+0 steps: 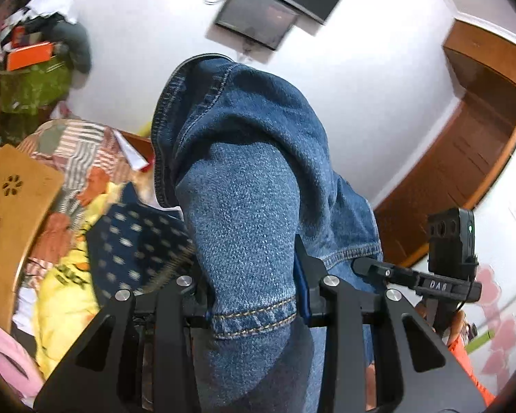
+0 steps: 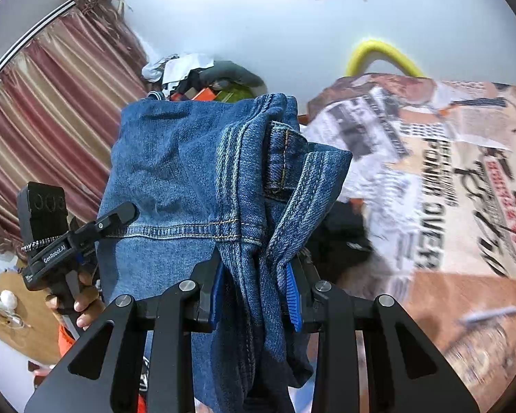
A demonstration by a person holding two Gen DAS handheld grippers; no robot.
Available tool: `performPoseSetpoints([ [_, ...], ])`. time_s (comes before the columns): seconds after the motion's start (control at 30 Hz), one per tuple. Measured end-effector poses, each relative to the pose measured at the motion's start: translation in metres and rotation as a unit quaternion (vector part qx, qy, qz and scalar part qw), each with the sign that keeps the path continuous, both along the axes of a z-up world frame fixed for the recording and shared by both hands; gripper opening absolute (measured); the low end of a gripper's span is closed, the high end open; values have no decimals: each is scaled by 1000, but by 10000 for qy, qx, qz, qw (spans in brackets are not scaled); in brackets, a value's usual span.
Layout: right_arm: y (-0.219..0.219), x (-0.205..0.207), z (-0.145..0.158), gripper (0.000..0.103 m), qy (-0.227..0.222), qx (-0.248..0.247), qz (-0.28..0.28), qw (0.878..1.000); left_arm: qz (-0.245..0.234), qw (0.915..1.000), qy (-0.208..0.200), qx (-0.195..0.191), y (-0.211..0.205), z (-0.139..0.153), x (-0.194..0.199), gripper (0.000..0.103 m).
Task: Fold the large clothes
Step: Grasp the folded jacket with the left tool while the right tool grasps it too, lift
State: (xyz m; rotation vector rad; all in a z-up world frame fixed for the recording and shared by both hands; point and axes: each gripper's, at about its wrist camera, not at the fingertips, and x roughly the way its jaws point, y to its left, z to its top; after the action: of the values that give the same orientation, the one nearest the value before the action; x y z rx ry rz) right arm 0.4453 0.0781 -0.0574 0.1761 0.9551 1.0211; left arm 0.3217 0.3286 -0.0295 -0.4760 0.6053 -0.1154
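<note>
White walls and a cluttered bed frame a pair of jeans (image 1: pixel 244 158) lifted in both grippers.

Denim hangs bunched between the two tools, clear of the printed bedspread (image 2: pixel 430 179) on the right. Left gripper (image 1: pixel 254 296) is clamped on a hemmed edge; right gripper (image 2: pixel 254 285) is clamped on gathered seams between its blue pads (image 2: pixel 291 285). Folding well probably calls for even tension, hems level, and the cloth laid flat on bare bedspread, away from the far clothes pile (image 1: pixel 41 51).
</note>
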Motion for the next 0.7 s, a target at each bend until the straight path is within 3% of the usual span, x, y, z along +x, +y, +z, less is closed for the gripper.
performPoseSetpoints([
  [0.17,59,26,-45,27,210,-109,122,9996,347,9987,342,-145,56,-45,27,35],
  [0.33,103,57,-125,28,680,-552,3,9962,750,9883,1159,-640,114,-145,66,36],
  [0.4,112,66,-155,29,827,-712,-79,9940,780,9873,1199,-693,120,-162,69,38],
  [0.47,114,71,-169,31,911,-708,-178,9932,736,9891,1108,-628,117,-166,69,40],
  [0.57,106,73,-169,34,892,-644,-188,9938,699,9909,1149,36,101,-157,72,44],
  [0.7,93,63,-156,39,813,-905,-195,9924,858,9859,1324,562,84,-146,71,47],
])
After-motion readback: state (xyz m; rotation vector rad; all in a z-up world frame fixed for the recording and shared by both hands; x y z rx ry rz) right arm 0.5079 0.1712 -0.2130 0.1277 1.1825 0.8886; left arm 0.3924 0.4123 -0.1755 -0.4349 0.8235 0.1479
